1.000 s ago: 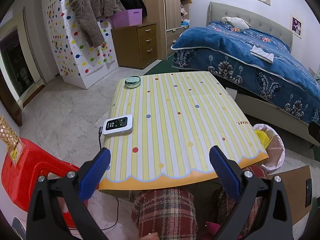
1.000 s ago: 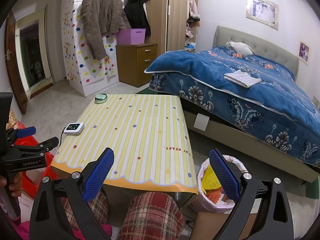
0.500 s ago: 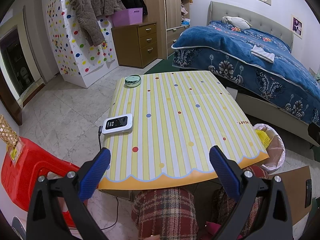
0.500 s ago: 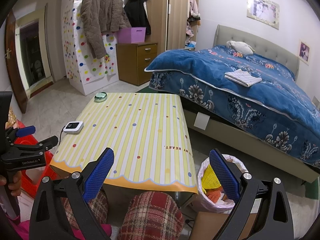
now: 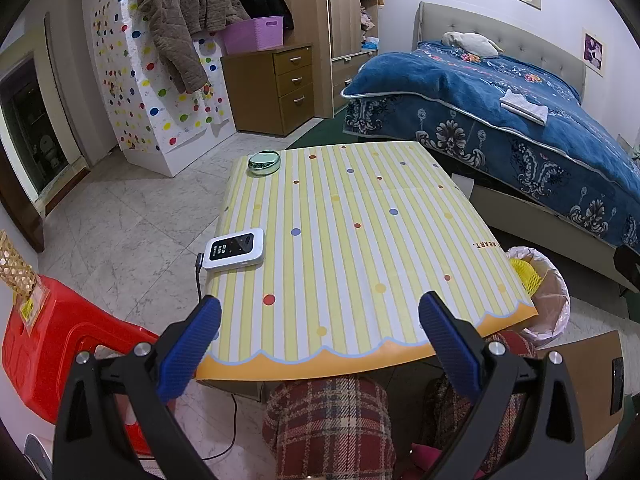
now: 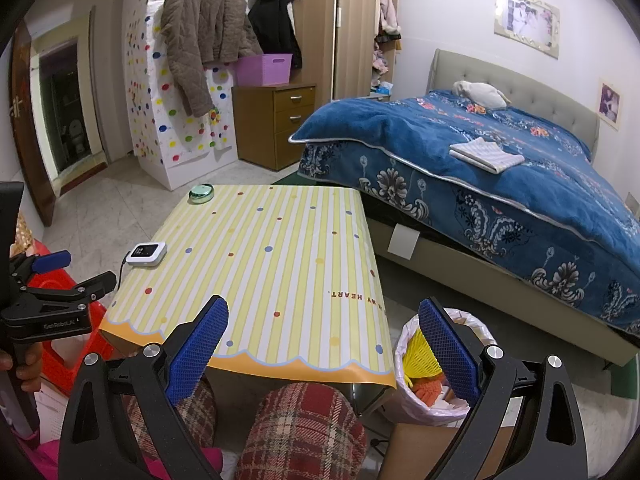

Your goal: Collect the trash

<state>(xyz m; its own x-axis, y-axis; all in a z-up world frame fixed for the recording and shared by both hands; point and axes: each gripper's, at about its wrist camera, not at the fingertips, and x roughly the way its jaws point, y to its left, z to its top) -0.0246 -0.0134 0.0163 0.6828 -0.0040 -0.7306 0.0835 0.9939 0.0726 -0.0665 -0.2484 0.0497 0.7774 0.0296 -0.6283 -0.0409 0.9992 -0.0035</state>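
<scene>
Hovering: left hand-held gripper (image 5: 318,334) and right hand-held gripper (image 6: 323,340) both released, empty, above near edge of table (image 5: 360,240). Trash already in bin (image 6: 430,364), low right of right gripper, touching table corner. No loose trash visible on table; collecting seems finished. Next: confirm or retreat. White device (image 5: 235,249) and green tin (image 5: 264,162) ahead-left; centre open.

Black grippers, blue-padded fingers (image 5: 188,354)
</scene>
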